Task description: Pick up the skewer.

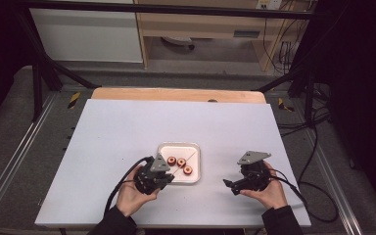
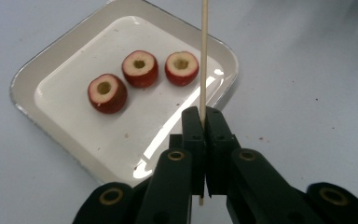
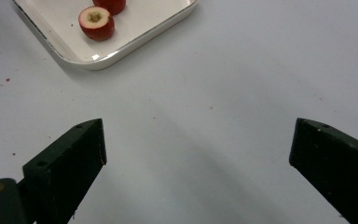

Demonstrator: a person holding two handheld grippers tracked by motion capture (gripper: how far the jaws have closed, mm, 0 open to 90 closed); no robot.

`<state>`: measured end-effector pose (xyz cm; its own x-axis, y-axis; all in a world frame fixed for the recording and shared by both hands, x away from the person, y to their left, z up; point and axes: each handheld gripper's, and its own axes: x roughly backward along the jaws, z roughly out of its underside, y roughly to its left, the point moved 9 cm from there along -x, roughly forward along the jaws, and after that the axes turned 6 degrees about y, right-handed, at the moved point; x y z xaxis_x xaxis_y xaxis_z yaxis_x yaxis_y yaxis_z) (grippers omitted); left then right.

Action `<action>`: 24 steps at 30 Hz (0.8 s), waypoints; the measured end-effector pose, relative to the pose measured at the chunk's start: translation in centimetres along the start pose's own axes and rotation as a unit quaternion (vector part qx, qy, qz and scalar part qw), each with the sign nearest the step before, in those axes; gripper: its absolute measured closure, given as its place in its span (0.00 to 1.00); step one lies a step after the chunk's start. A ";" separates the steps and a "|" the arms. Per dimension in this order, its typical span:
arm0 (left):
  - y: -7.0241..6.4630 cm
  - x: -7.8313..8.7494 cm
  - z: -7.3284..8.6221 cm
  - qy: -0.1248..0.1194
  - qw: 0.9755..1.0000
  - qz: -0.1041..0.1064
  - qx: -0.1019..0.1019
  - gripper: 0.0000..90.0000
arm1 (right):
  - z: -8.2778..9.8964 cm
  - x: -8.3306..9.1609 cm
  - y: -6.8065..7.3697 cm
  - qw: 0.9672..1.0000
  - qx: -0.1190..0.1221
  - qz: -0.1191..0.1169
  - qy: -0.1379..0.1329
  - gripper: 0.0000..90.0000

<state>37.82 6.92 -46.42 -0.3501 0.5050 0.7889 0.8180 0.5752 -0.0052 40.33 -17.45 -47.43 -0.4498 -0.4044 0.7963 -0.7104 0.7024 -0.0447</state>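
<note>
A thin pale wooden skewer (image 2: 203, 56) stands pinched between the closed jaws of the left gripper (image 2: 202, 140), its long free end reaching forward over the near rim of the shallow white rectangular tray (image 2: 28, 79). Three cored red fruit pieces with pale flesh (image 2: 140, 68) lie in a row in the tray, ahead and to the left of the jaws, none touching the skewer.

Likely risks: the skewer is slender and held near one end, so it could pivot or slip in the grip when pushed into a fruit; a loose fruit could roll or slide across the smooth tray instead of being pierced; an off-centre thrust could miss the cored hole.

The left hand (image 1: 132, 193) holds its gripper low, just beside the tray's near left corner. The right gripper (image 3: 198, 154) hovers with its jaws spread wide and empty over the bare white tabletop (image 3: 242, 70), the tray ahead and to its left; the right hand (image 1: 269, 188) rests well apart from the tray.
</note>
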 end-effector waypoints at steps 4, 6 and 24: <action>0.8 0.8 1.1 -0.019 1.000 -0.004 0.021 0.98 | -0.9 0.0 0.5 1.000 -0.013 -0.008 -0.001 0.04; 1.2 1.1 1.6 -0.027 0.999 -0.008 0.030 0.98 | -1.4 0.0 0.7 1.000 -0.022 -0.012 0.000 0.03; 3.6 3.5 5.8 -0.076 0.994 -0.020 0.077 0.98 | -5.9 -1.8 2.8 0.998 -0.041 -0.034 0.033 0.03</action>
<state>36.86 14.50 -47.20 -0.4561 0.5646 0.6879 0.7260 0.6831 -0.0793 42.40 -11.30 -45.41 -0.3647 -0.4152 0.8334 -0.6893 0.7221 0.0581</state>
